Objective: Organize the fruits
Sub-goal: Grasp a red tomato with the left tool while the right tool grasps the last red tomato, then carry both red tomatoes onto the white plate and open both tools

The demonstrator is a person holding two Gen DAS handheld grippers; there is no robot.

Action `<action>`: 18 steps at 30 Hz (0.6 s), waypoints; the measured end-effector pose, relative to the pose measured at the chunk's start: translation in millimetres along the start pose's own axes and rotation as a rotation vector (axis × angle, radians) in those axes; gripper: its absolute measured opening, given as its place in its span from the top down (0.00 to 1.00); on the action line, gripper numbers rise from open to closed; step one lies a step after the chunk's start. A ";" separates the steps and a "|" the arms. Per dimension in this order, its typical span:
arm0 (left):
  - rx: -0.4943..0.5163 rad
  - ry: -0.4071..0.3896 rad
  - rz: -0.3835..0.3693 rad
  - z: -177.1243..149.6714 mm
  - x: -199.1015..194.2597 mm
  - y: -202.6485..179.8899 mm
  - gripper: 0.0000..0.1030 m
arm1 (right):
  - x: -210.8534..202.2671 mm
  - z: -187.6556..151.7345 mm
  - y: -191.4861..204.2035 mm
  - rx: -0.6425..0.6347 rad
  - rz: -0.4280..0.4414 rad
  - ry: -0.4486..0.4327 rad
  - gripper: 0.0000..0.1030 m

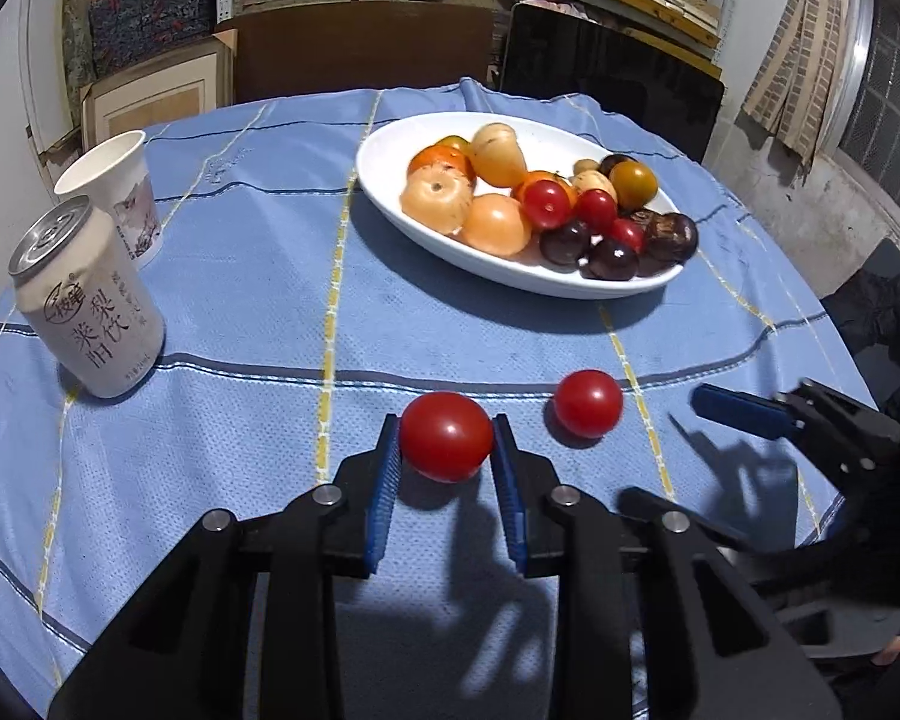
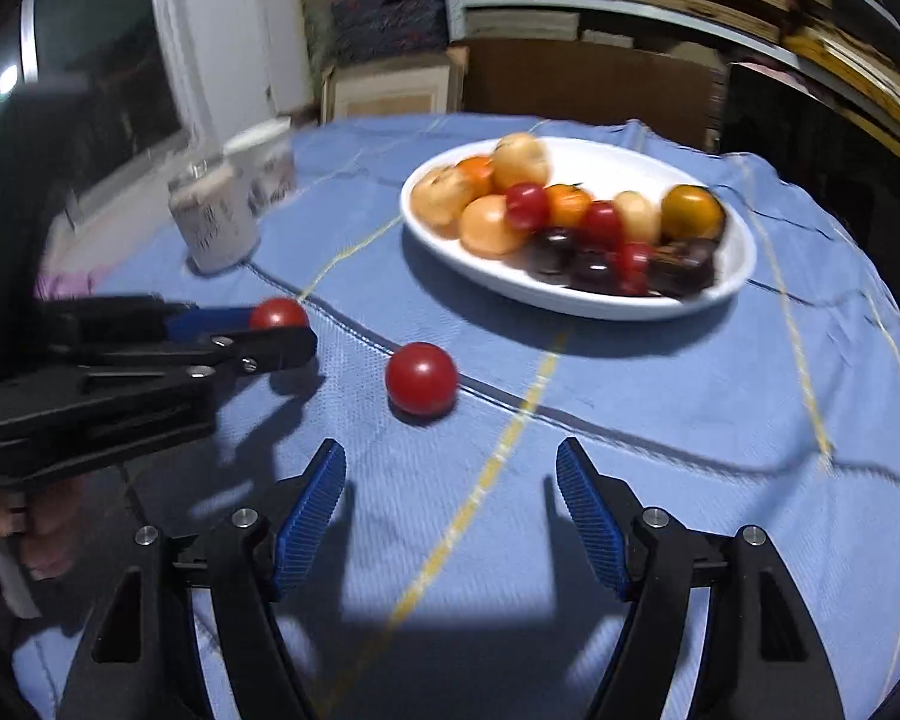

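My left gripper [image 1: 447, 423] is shut on a red cherry tomato [image 1: 446, 437] low over the blue tablecloth; its blue pads press the tomato's two sides. From the right wrist view the same gripper [image 2: 282, 333] comes in from the left with that tomato [image 2: 278, 313] at its tip. A second red tomato [image 1: 588, 403] [image 2: 421, 379] lies loose on the cloth. My right gripper [image 2: 448, 450] stands open just short of it, nothing between its pads; it shows at the right edge [image 1: 744, 407]. Further back, a white oval plate [image 1: 546, 138] [image 2: 744, 252] holds several orange, yellow, red and dark fruits.
A drink can [image 1: 90, 300] [image 2: 213, 222] and a paper cup [image 1: 120, 180] [image 2: 267, 162] stand at the left of the round table. Shelves, cartons and a dark panel crowd behind the table's far edge. A person's hand [image 2: 42, 540] holds the left gripper.
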State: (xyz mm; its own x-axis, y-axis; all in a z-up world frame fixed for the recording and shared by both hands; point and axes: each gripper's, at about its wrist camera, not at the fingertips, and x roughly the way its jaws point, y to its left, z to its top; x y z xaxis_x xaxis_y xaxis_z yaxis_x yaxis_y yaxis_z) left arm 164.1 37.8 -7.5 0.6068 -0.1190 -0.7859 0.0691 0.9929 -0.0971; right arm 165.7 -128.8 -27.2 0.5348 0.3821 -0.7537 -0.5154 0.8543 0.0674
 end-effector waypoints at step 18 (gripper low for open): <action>-0.063 0.059 0.004 0.5 16.5 14.4 0.72 | 29.9 22.4 9.7 -0.032 -0.018 0.038 0.70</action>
State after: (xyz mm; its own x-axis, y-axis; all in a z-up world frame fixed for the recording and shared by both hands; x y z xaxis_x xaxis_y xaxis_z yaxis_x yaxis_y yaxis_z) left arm 175.5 50.1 -21.6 0.5590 -0.1174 -0.8208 0.0158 0.9913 -0.1310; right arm 191.7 -101.1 -34.5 0.5187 0.3529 -0.7787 -0.5276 0.8488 0.0332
